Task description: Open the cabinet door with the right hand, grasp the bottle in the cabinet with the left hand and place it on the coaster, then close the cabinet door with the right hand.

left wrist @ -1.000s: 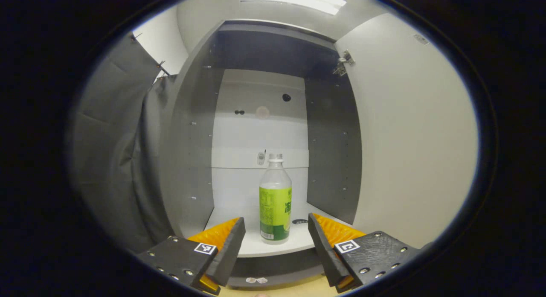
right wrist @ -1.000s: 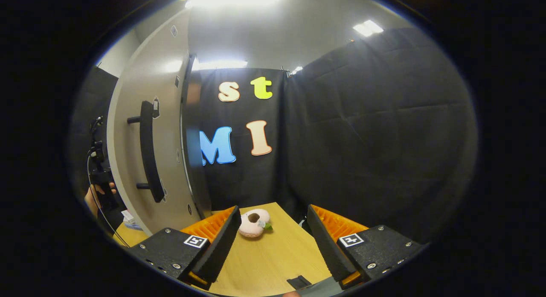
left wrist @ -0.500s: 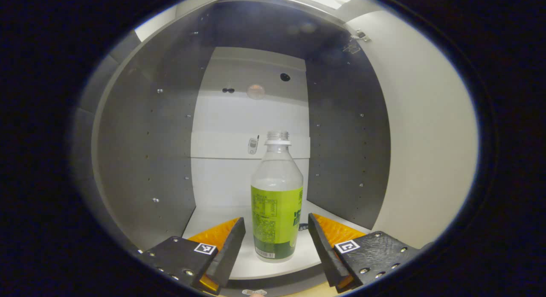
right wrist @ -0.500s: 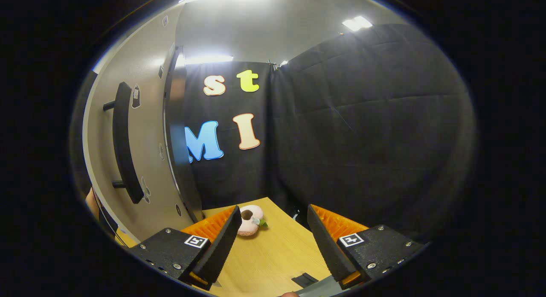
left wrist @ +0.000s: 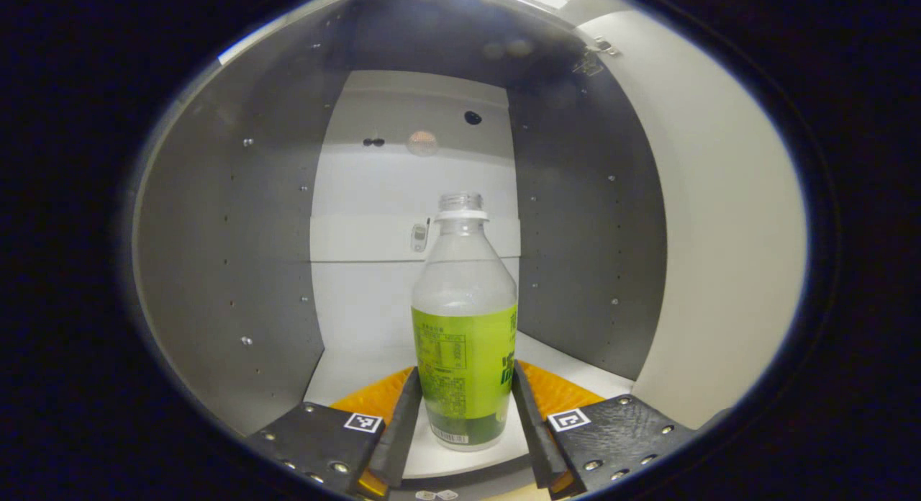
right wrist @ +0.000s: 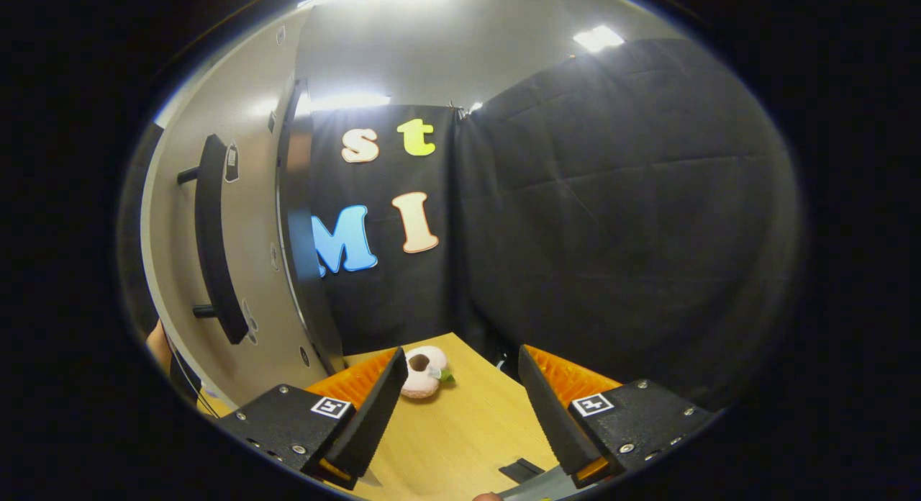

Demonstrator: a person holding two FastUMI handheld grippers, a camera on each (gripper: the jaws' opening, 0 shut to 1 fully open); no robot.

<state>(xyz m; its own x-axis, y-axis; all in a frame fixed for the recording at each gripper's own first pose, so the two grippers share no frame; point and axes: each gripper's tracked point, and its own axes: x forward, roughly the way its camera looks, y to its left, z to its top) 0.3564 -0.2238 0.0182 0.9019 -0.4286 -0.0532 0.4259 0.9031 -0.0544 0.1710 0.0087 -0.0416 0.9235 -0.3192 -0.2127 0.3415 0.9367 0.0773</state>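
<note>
Door (right wrist: 252, 220) stands open, bottle (left wrist: 464, 328) upright on cabinet shelf (left wrist: 360, 368) between left gripper (left wrist: 464, 425) fingers, apparently clamped on its label; right gripper (right wrist: 457, 414) spread and empty over table (right wrist: 446, 443); coaster placement and door closing remain.

Clear green-labelled bottle (left wrist: 465, 328) stands upright, capless, inside the open cabinet (left wrist: 230, 256).

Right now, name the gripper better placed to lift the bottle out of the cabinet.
Left. The left gripper has its fingers against both sides of the bottle on the cabinet shelf. The right gripper is open over the wooden table, beside the open door.
</note>
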